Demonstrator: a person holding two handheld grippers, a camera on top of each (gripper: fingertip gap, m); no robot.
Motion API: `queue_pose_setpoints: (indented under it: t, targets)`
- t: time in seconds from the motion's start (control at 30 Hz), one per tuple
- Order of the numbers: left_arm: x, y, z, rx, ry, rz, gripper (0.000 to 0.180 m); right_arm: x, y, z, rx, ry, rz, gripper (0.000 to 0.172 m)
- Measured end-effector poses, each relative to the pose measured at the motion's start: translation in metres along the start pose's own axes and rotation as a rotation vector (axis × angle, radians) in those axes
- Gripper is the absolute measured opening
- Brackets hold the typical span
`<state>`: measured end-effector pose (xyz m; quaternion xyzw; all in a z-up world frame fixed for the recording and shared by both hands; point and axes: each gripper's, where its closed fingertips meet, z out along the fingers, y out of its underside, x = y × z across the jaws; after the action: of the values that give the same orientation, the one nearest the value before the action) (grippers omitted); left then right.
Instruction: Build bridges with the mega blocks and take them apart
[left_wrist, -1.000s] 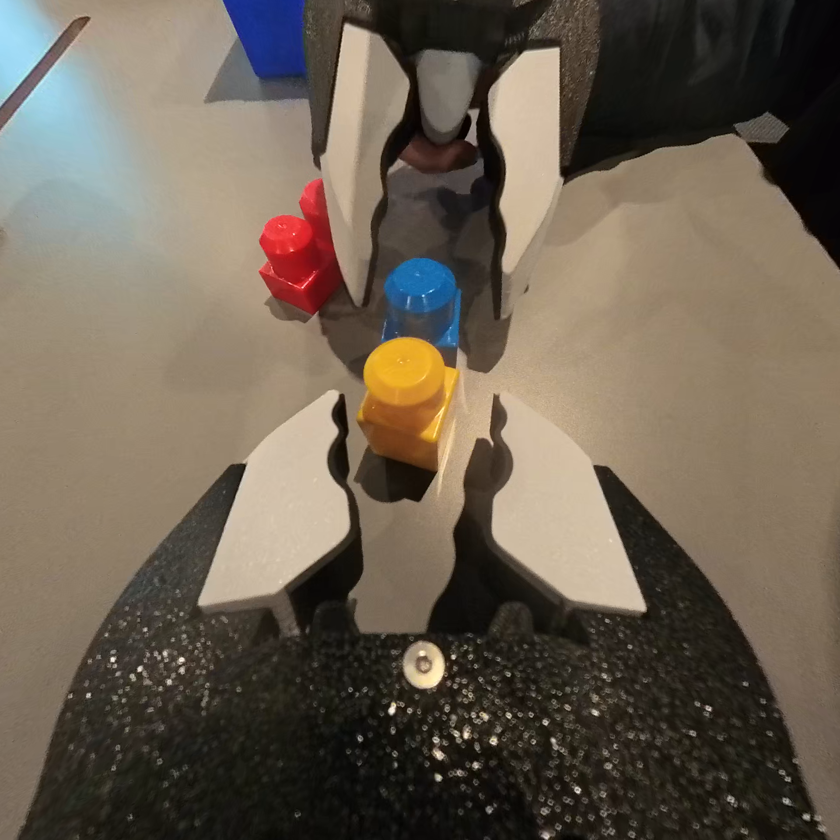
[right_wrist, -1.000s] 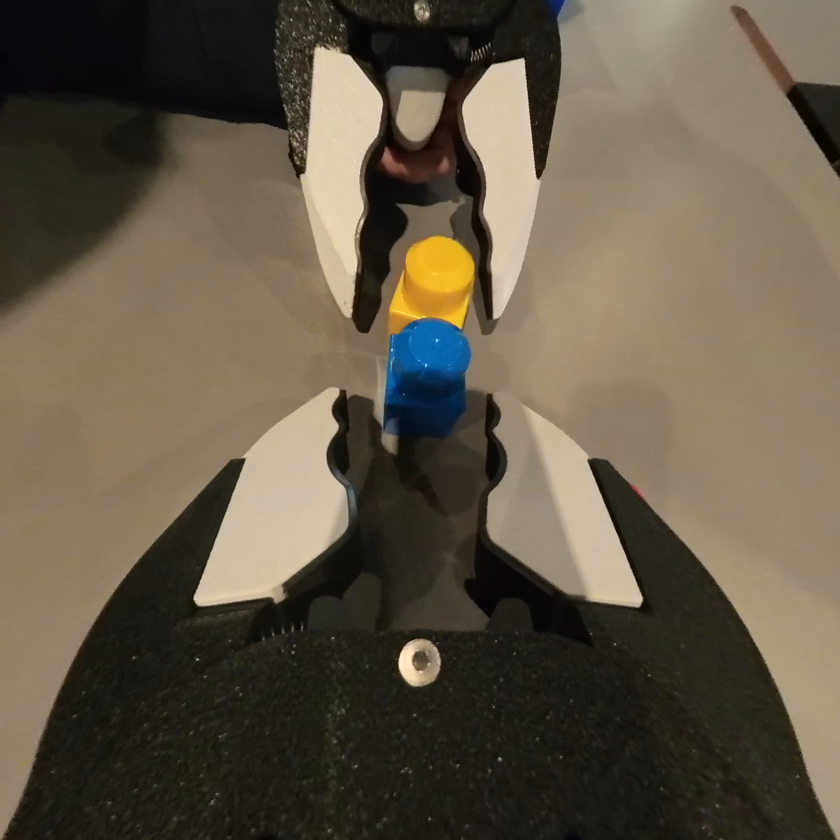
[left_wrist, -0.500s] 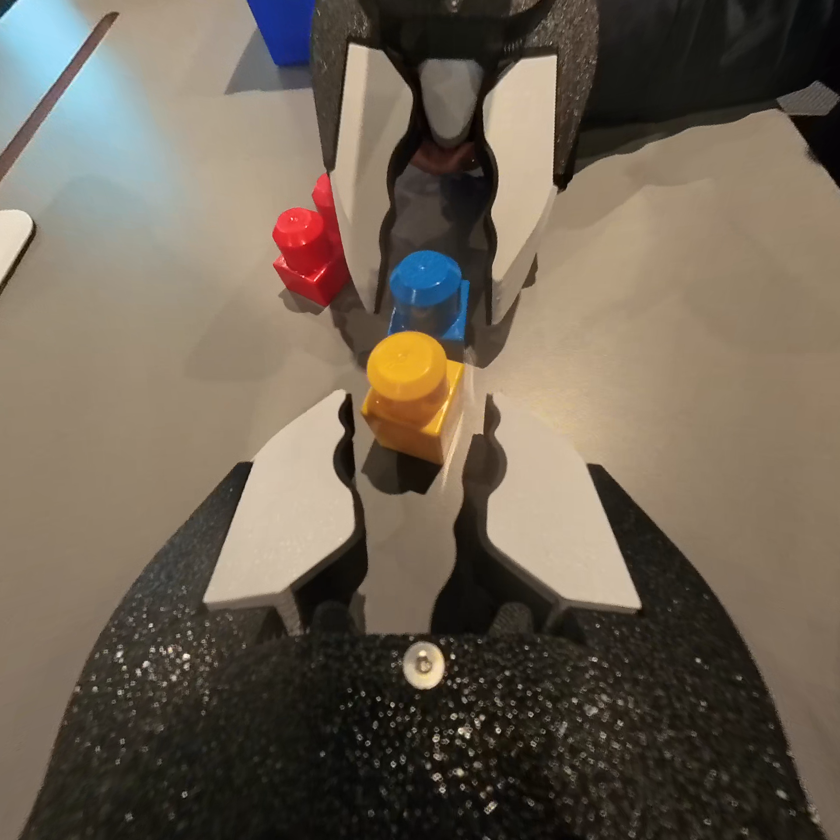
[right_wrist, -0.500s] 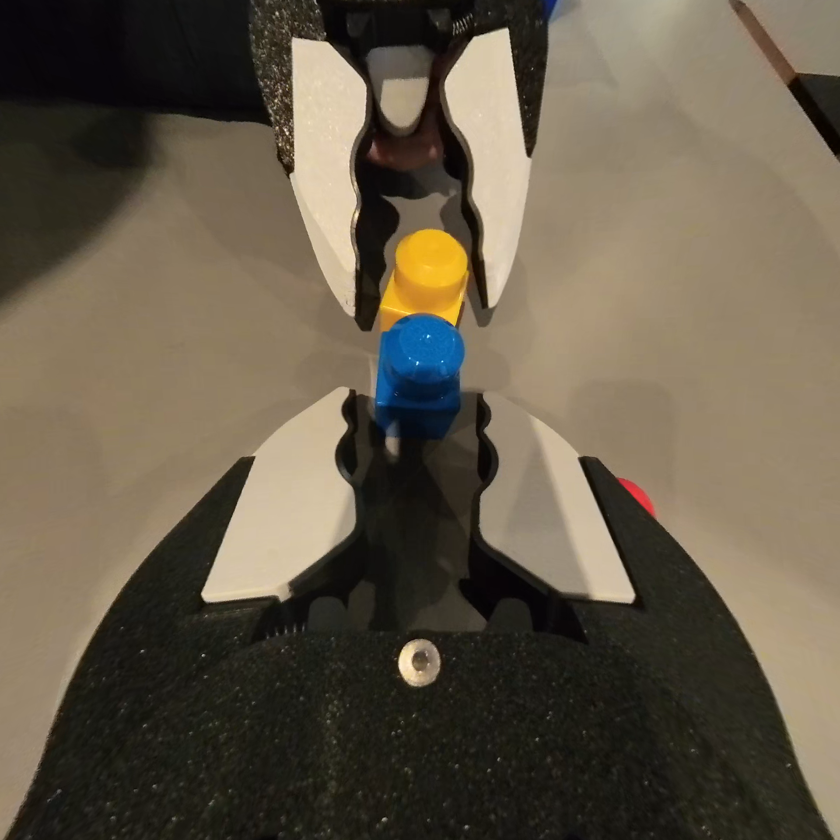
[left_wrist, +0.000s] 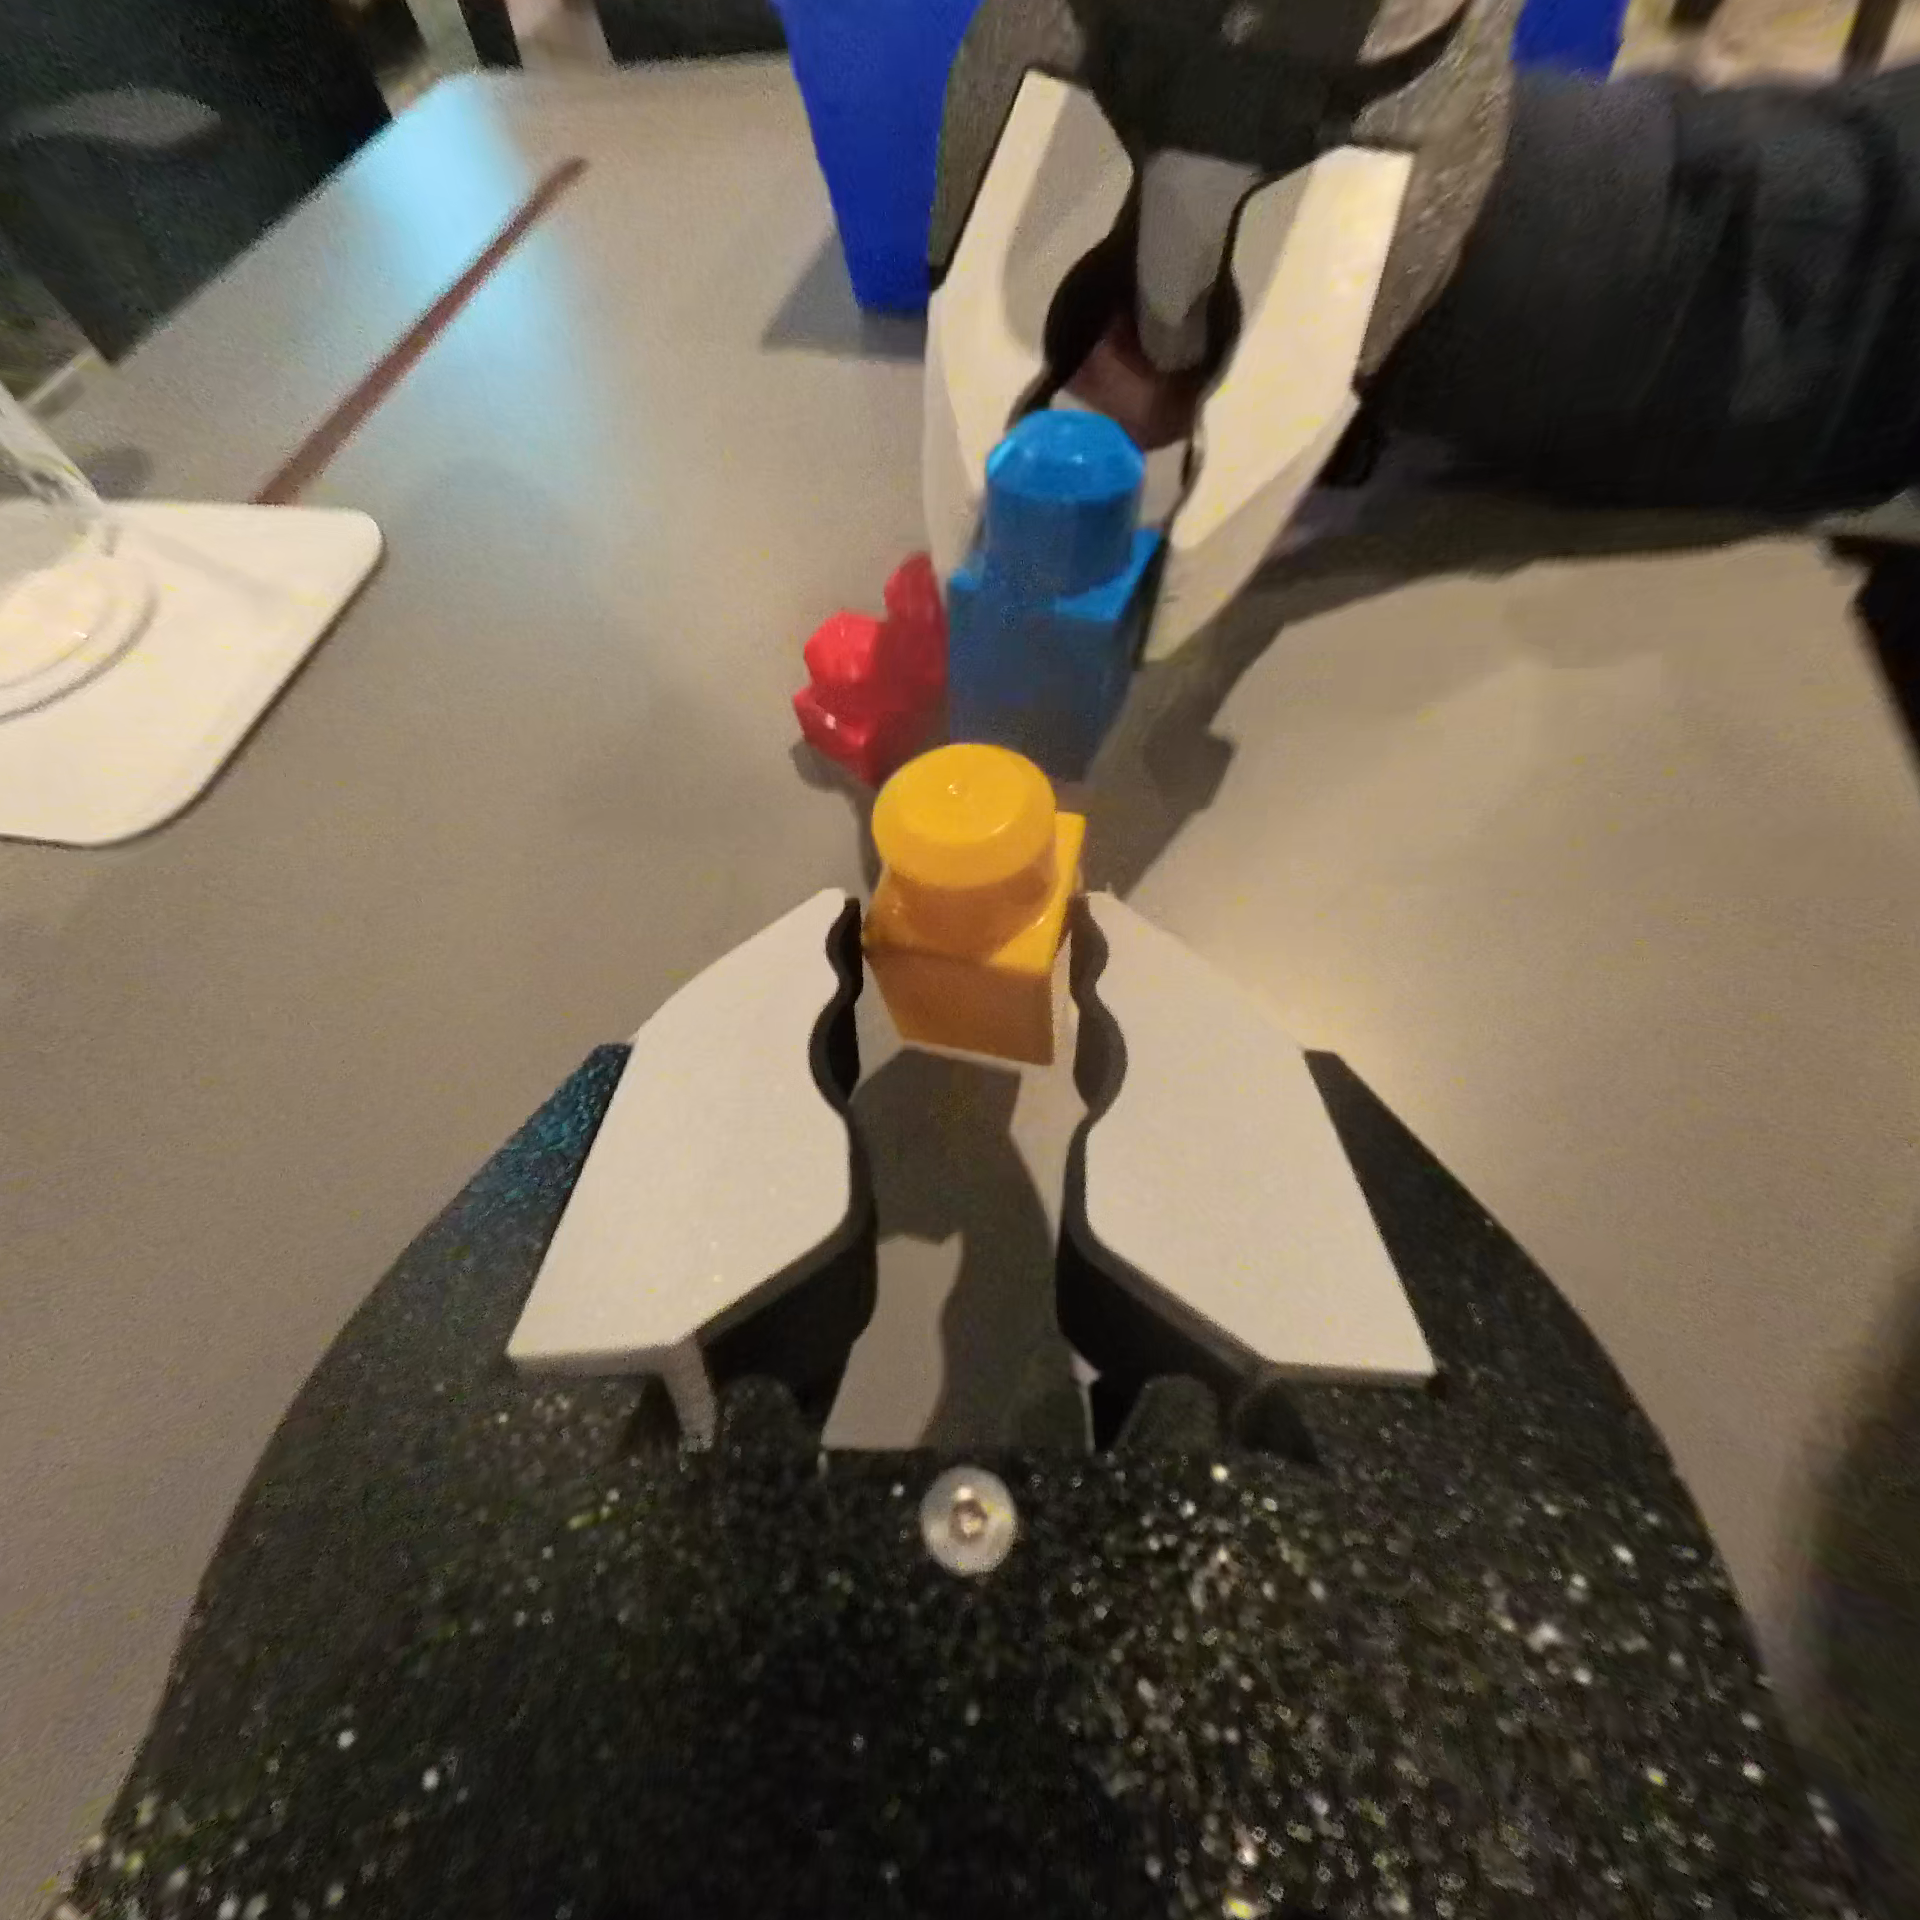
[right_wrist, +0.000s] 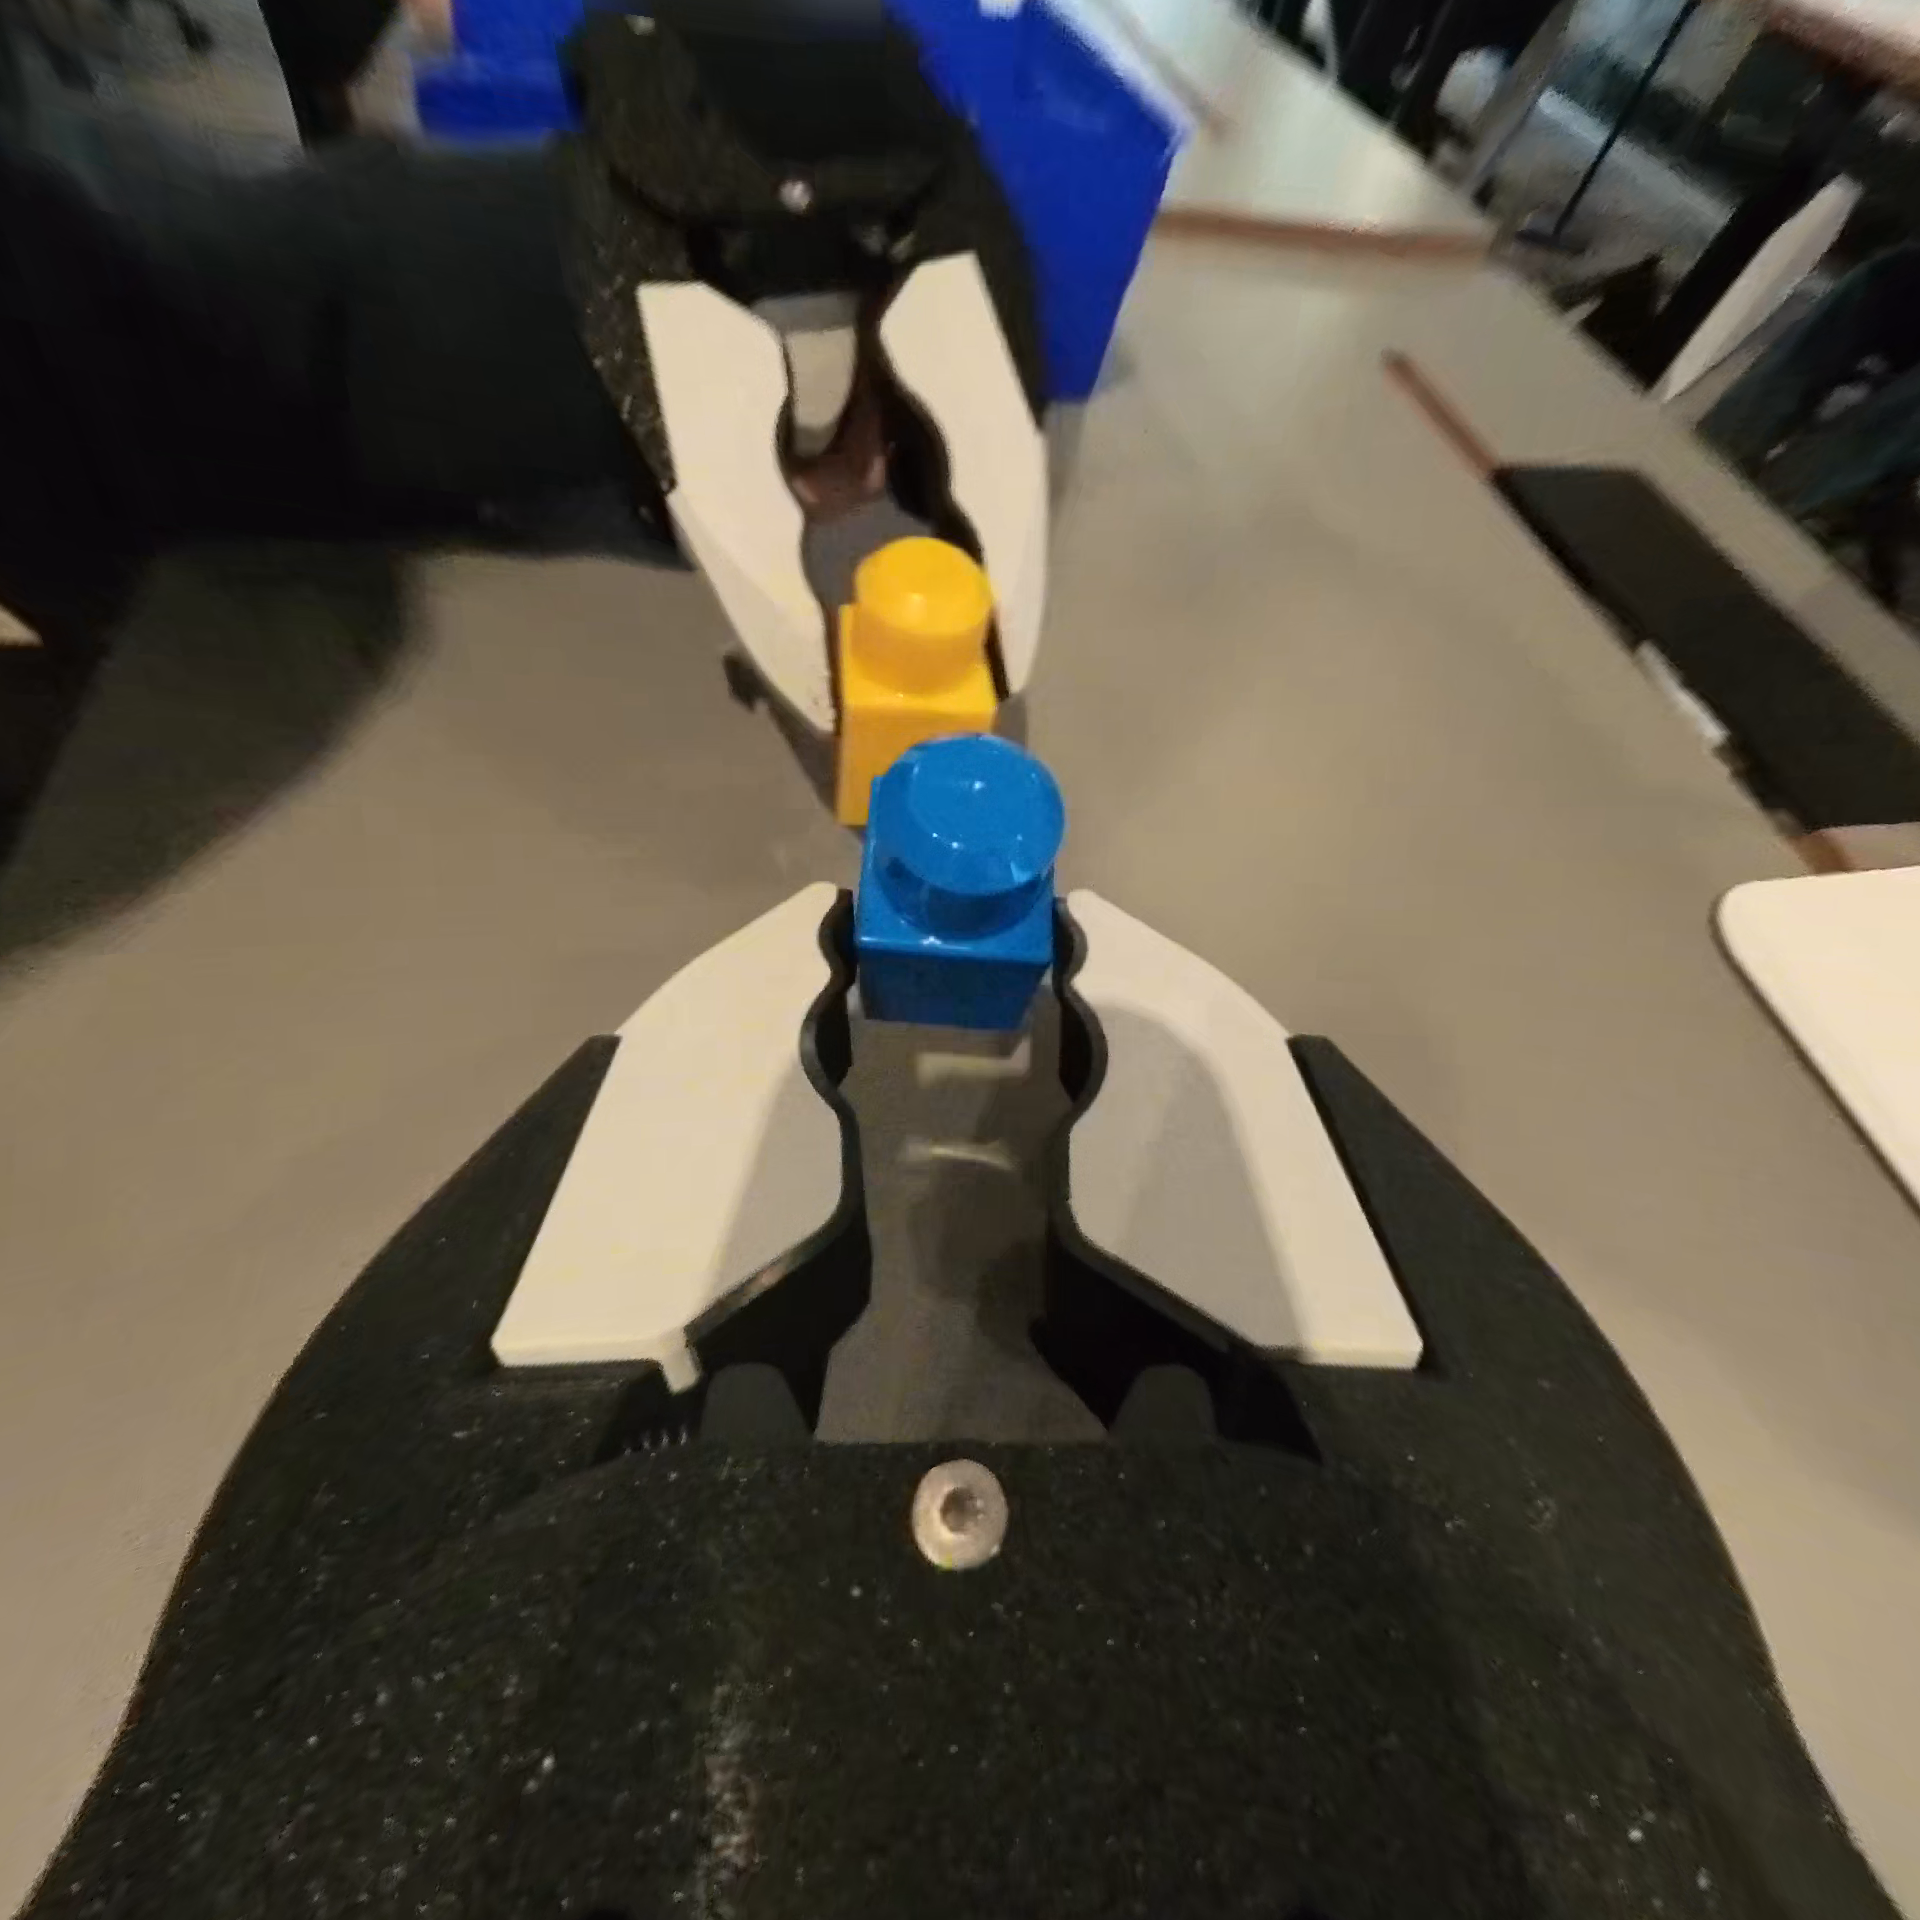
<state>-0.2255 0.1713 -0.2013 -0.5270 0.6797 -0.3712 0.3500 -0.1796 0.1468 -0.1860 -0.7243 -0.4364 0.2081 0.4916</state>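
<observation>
My left gripper (left_wrist: 966, 935) is shut on a yellow single-stud block (left_wrist: 966, 914) and holds it lifted off the grey table (left_wrist: 416, 935). My right gripper (right_wrist: 951, 935) is shut on a blue single-stud block (right_wrist: 956, 904), also lifted. The two grippers face each other. In the left wrist view the right gripper (left_wrist: 1060, 582) shows farther off with the blue block (left_wrist: 1049, 603). In the right wrist view the left gripper (right_wrist: 914, 665) shows with the yellow block (right_wrist: 914, 675). A red two-stud block (left_wrist: 873, 675) lies on the table behind the blue one.
A blue bin (left_wrist: 873, 135) stands at the far table edge, also seen in the right wrist view (right_wrist: 1049, 187). A white flat base with a clear stand (left_wrist: 156, 644) sits at the left. A dark sleeve (left_wrist: 1662, 291) reaches in from the right. My hands' fingertips stand some 6 centimetres from each other.
Both grippers closed on their blocks, left on yellow, right on blue, and lifted them off the table. Both views tilted up, showing more of the room.
</observation>
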Motion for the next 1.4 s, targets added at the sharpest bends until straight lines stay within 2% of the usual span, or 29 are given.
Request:
queue_pose_setpoints:
  t: [0.1,0.2,0.47,1.0,1.4]
  targets:
    - [0.008,-0.026,-0.011,0.067,-0.021,0.022,0.037,0.005,-0.016,-0.021,0.077,0.017,0.023,0.036]
    - [0.010,-0.032,-0.011,0.074,-0.053,0.066,0.037,0.009,-0.014,-0.026,0.078,0.033,0.024,0.036]
    - [0.007,-0.012,0.003,0.029,-0.044,0.029,0.037,0.006,0.002,-0.019,0.032,-0.013,0.048,0.036]
    - [0.013,-0.008,0.009,0.052,-0.012,0.044,0.037,-0.004,0.012,-0.004,0.003,-0.061,0.033,0.036]
    - [0.009,0.007,0.014,0.004,-0.005,0.022,0.038,-0.010,0.024,0.006,-0.071,-0.074,-0.007,0.036]
